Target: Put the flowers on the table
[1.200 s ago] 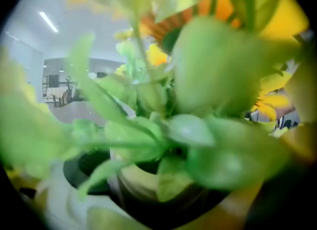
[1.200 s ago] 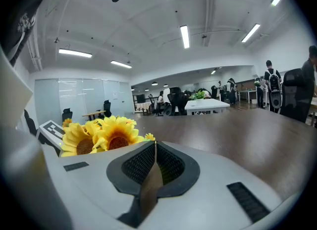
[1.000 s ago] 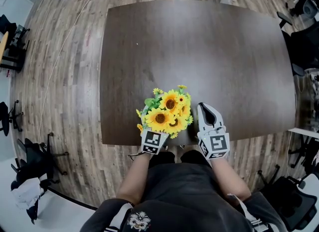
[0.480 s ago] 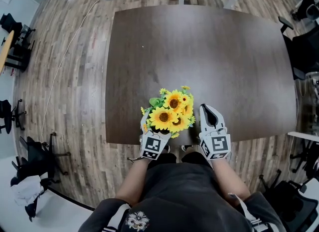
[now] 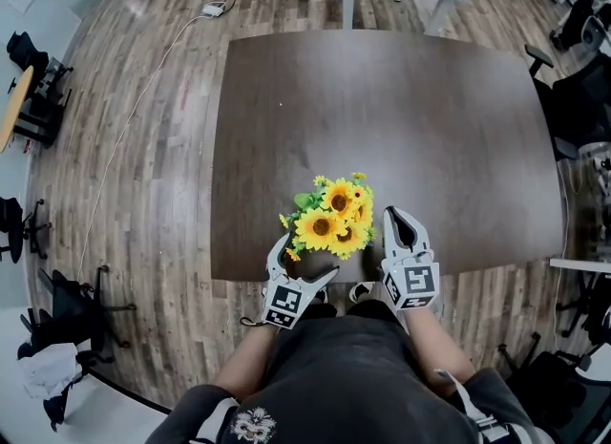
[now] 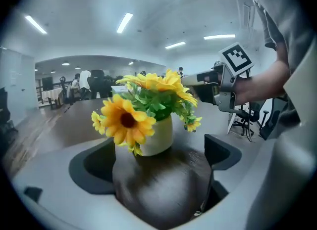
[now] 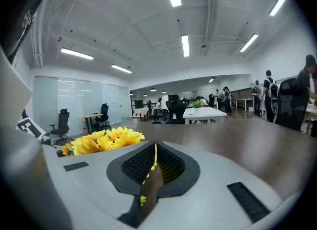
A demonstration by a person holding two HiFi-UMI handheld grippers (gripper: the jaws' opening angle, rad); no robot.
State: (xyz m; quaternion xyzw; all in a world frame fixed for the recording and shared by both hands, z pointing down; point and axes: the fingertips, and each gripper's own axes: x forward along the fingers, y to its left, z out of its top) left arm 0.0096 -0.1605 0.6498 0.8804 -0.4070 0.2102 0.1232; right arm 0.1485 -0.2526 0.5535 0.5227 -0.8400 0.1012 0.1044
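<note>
- Head view alone takes in the whole dark table (image 5: 401, 117), the wood floor (image 5: 143, 175) round it, and a white cable (image 5: 134, 98) trailing across the boards.
- From there, flowers (image 5: 334, 222) close to the table's near edge, on the table, blooms hiding whatever holds them.
- Left gripper view alone reveals the cream pot (image 6: 158, 137) under the blooms, upright on the tabletop (image 6: 163, 189).
- Same view catches the right gripper (image 6: 198, 88) from the side, beyond the flowers (image 6: 148, 100), with a bare forearm (image 6: 262, 78) behind it.
- Right gripper view alone reaches deep into the room: people (image 7: 267, 93) standing at far right, a white desk (image 7: 204, 113) beyond the table (image 7: 257, 140), ceiling strip lights (image 7: 185, 45).
- In that view only the yellow tops of the flowers (image 7: 104, 142) peep over the gripper body at lower left.
- Left gripper (image 5: 304, 261) spread wide, jaws well apart, holding nothing; pot just ahead of its jaws (image 6: 161, 162), touching neither.
- Right gripper (image 5: 398, 218) just beside the flowers on the right, jaws pressed together to a thin slit (image 7: 154, 150), empty.
- Sunflower-like blooms, bright yellow with brown centres, green leaves between, smaller yellow buds drooping at the sides.
</note>
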